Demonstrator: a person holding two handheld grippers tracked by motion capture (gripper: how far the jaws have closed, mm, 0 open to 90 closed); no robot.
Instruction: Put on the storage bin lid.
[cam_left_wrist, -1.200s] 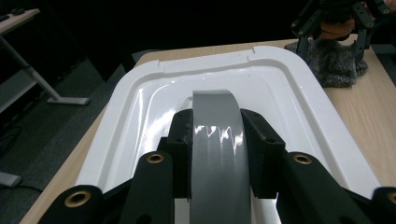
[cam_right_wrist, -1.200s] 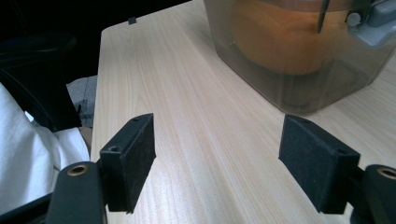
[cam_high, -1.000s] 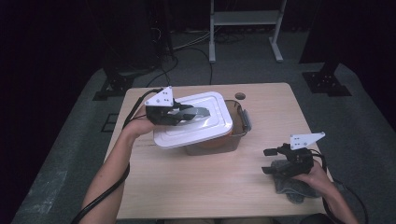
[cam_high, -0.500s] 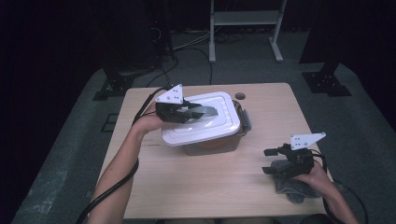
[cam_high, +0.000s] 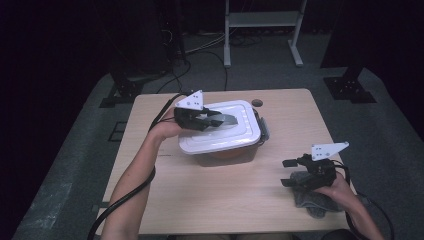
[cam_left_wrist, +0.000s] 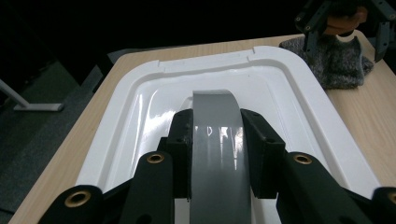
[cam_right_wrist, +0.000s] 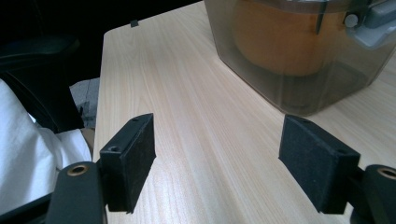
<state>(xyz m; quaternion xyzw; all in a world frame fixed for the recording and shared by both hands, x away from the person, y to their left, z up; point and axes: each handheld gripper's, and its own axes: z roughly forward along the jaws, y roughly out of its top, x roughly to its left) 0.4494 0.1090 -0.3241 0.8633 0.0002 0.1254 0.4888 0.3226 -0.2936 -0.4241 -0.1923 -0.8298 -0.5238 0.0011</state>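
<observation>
Crosswise, lid (cam_high: 222, 127) tilted over container (cam_high: 235, 152)

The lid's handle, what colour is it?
Grey; the handle shows best in the left gripper view.

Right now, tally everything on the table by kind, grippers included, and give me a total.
Grippers: 2, left gripper and right gripper
White lid: 1
Clear container: 1
Grey cloth: 1
Total: 5

Left tongs (cam_high: 216, 120) clamped shut; right tongs (cam_high: 288, 173) gape open, level.
</observation>
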